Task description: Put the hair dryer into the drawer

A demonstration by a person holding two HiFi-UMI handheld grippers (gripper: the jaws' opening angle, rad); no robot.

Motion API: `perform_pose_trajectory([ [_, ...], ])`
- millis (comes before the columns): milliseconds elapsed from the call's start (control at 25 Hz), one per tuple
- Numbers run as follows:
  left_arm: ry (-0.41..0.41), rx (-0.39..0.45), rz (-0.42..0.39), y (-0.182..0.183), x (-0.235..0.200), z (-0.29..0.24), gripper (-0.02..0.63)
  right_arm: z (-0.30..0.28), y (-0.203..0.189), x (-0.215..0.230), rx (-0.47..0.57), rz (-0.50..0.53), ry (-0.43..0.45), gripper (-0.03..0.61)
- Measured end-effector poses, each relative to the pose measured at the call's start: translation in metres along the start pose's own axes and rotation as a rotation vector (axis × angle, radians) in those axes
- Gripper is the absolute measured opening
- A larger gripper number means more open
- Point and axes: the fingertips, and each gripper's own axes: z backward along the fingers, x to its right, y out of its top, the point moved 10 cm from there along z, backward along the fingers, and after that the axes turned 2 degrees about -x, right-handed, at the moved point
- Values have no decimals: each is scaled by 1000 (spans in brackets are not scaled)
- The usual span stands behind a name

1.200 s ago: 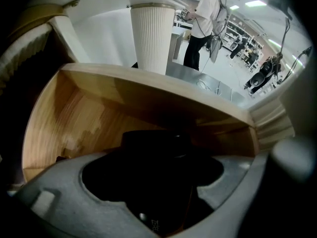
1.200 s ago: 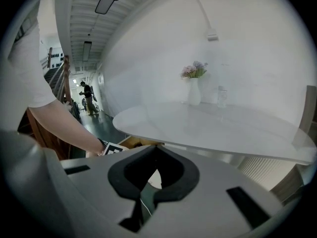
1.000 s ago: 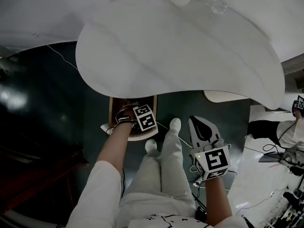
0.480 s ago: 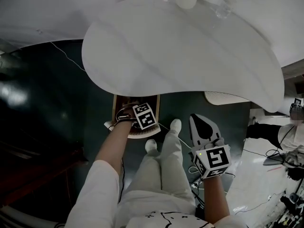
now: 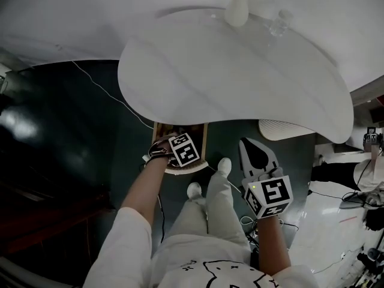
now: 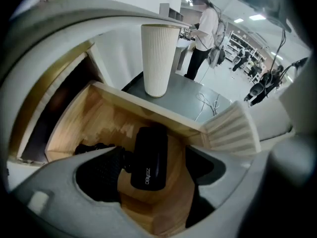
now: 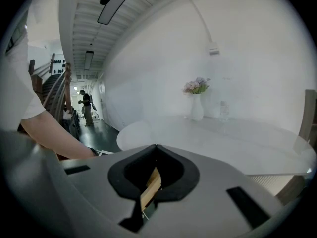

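The left gripper [image 6: 158,155] spread over the dryer [image 6: 149,157] — the right gripper [image 7: 156,147] closed.
The left jaws have just been opening and stand wide, touching nothing; between and below them the black dryer lies on the floor of the open wooden drawer [image 6: 91,115], with a ribbed white post [image 6: 158,58] past their tips. The right jaws are pressed together and empty — a white table [image 7: 237,138] lies ahead of them.

Head view's no help: the drawer [image 5: 180,128] is mostly tucked under the white table [image 5: 240,71] and the marker cube [image 5: 185,150]. In the left gripper view, the left gripper [image 6: 161,160] covers the left end of the hair dryer [image 6: 149,148]. Through the right gripper [image 7: 156,148] only a wood sliver [image 7: 151,187] peeks, can't tell of what.
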Motion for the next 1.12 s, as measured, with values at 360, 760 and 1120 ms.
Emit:
perform_pose_trajectory([
  [360, 27, 52, 21, -2, 5, 52, 383, 15, 38, -10, 76, 44, -4, 2],
  [760, 62, 129, 56, -5, 18, 111, 383, 29, 83, -15, 158, 120, 62, 2],
  [1120, 191, 187, 135, -3, 30, 174, 382, 27, 118, 0, 200, 163, 172, 2],
])
